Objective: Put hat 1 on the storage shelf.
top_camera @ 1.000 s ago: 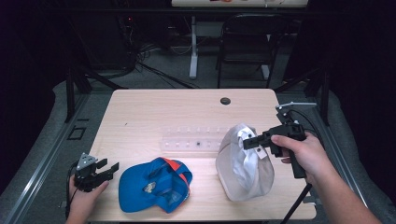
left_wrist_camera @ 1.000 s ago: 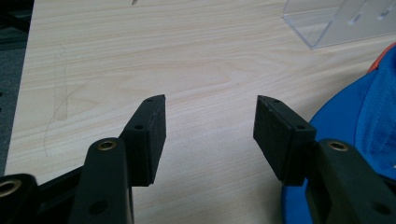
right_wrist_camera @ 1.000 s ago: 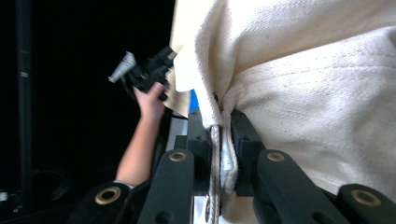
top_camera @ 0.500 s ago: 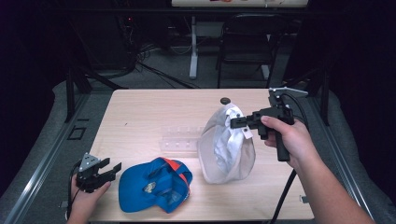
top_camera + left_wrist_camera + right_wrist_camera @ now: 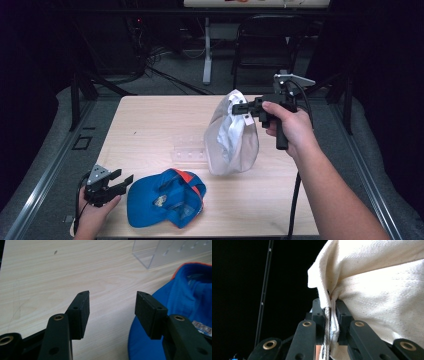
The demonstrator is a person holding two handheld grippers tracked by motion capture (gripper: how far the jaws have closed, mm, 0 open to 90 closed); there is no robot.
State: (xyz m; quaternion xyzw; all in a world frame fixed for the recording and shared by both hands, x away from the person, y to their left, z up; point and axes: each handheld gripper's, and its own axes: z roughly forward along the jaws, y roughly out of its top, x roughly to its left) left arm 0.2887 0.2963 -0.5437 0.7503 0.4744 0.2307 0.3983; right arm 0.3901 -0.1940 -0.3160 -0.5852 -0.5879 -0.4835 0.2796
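A white cap (image 5: 231, 136) hangs in the air over the middle of the table, pinched at its top edge by my right gripper (image 5: 239, 108), which is shut on it. In the right gripper view the cream fabric (image 5: 377, 290) is clamped flat between the two jaws of that gripper (image 5: 329, 315). A blue cap with orange trim (image 5: 165, 198) lies on the table near the front edge. My left gripper (image 5: 122, 182) rests low at the front left, open, just left of the blue cap (image 5: 185, 310), with bare table between its fingers (image 5: 81, 312).
A clear plastic rack (image 5: 189, 149) sits on the wooden table (image 5: 145, 125) behind the blue cap, and it also appears in the left gripper view (image 5: 170, 251). A chair and a table leg stand beyond the far edge.
My right gripper has lifted the white cap off the table and carried it up and toward the far side. The left gripper has stayed where it was.
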